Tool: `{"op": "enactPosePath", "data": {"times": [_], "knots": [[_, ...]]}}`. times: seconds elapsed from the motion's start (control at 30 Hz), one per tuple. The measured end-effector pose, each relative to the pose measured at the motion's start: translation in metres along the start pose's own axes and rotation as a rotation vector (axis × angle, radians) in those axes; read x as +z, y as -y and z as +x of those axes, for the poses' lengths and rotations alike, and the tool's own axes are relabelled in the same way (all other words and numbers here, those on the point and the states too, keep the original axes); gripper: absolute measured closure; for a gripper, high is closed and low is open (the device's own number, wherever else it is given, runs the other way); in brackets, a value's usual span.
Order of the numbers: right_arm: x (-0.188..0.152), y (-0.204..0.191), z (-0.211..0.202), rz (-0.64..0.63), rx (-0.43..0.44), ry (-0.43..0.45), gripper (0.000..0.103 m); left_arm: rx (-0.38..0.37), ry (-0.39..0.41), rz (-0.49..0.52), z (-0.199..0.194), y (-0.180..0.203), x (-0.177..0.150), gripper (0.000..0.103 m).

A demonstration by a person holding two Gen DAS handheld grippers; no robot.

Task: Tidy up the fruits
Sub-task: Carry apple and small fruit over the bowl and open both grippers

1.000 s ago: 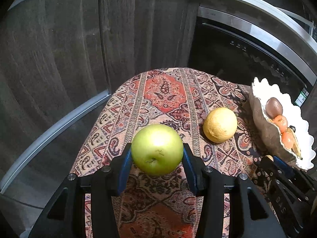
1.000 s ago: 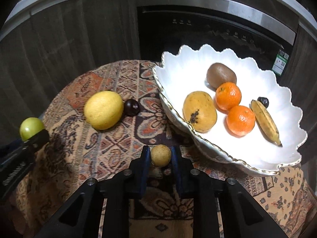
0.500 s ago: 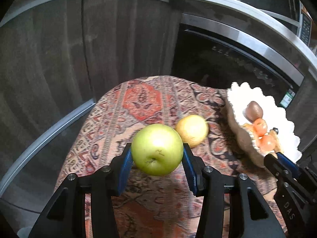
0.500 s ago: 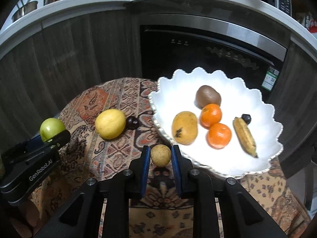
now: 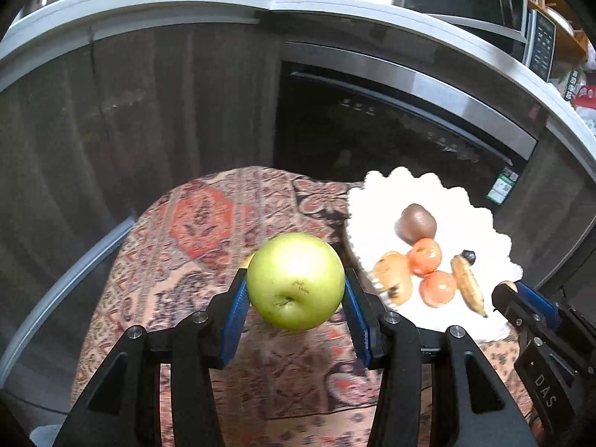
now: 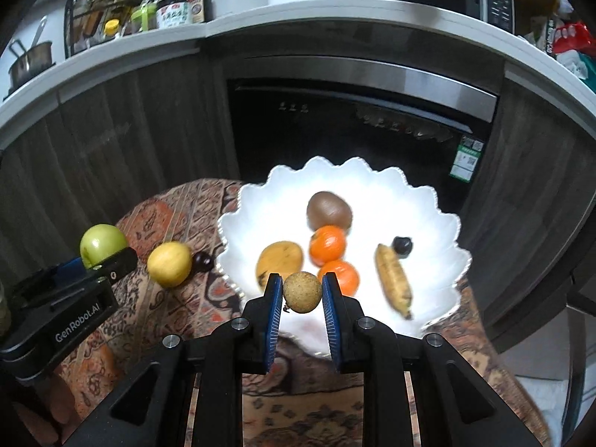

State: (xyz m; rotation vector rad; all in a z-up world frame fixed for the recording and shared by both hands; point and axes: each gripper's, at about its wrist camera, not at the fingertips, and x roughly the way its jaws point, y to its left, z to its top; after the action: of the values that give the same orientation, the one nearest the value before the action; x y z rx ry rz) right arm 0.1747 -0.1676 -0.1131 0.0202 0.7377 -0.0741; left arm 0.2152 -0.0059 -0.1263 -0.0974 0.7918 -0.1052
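Our left gripper's (image 5: pixel 296 309) blue-padded fingers (image 5: pixel 234 320) are clamped on a green apple (image 5: pixel 295 285), held clear above the patterned cloth (image 5: pixel 193 231), and our right gripper (image 6: pixel 301 300) is pinched shut on a small round tan fruit (image 6: pixel 302 292), a longan by the look of it, poised over the near rim of the white scalloped bowl (image 6: pixel 428 201). In the bowl already lie a kiwi (image 6: pixel 329 211), two mandarins (image 6: pixel 327 244), a mango (image 6: pixel 279 260), a small banana (image 6: pixel 394 279) and a dark plum-like fruit (image 6: pixel 402 244); a lemon (image 6: pixel 169 263) and another dark round fruit (image 6: pixel 202 262) are left on the cloth, touching each other, just outside the bowl's left edge. We judge both held fruits are bound for the bowl. The risks we see: the tan fruit is small and hard, so released from this height it could bounce or roll off the shallow near lip; the apple is heavy and smooth, gripped only at its widest sides, so a quick swing could let it slip, and dropped onto the mandarins it might bruise them or knock one out. Both grippers heading to the same spot could also collide, since the left one shows close by in the right wrist view.
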Motion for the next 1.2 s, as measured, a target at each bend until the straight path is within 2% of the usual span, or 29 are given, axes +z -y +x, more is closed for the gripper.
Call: {"op": "enactPosePath", "data": {"times": [0.33,0.57,0.73,1.13,1.17,1.2], "knots": [[0.021,0.052,0.002,0.042,-0.013,-0.006,0.08,-0.067,-0.011,0.045,0.011,0.06,0.028,0.055],[0.032,0.077,0.015,0.037,-0.019,-0.007,0.08,-0.078,-0.023,0.101,0.028,0.089,0.04,0.055],[0.038,0.093,0.027,0.037,-0.015,-0.021,0.08,-0.108,-0.062,0.126,0.041,0.104,0.039,0.055],[0.039,0.107,0.053,0.018,0.004,-0.093,0.08,-0.096,-0.164,0.146,0.071,0.119,0.028,0.055],[0.039,0.106,0.054,0.013,0.001,-0.094,0.079,-0.092,-0.171,0.147,0.072,0.119,0.028,0.053],[0.039,0.106,0.054,0.011,0.0,-0.096,0.079,-0.087,-0.165,0.149,0.071,0.119,0.027,0.044]]}}
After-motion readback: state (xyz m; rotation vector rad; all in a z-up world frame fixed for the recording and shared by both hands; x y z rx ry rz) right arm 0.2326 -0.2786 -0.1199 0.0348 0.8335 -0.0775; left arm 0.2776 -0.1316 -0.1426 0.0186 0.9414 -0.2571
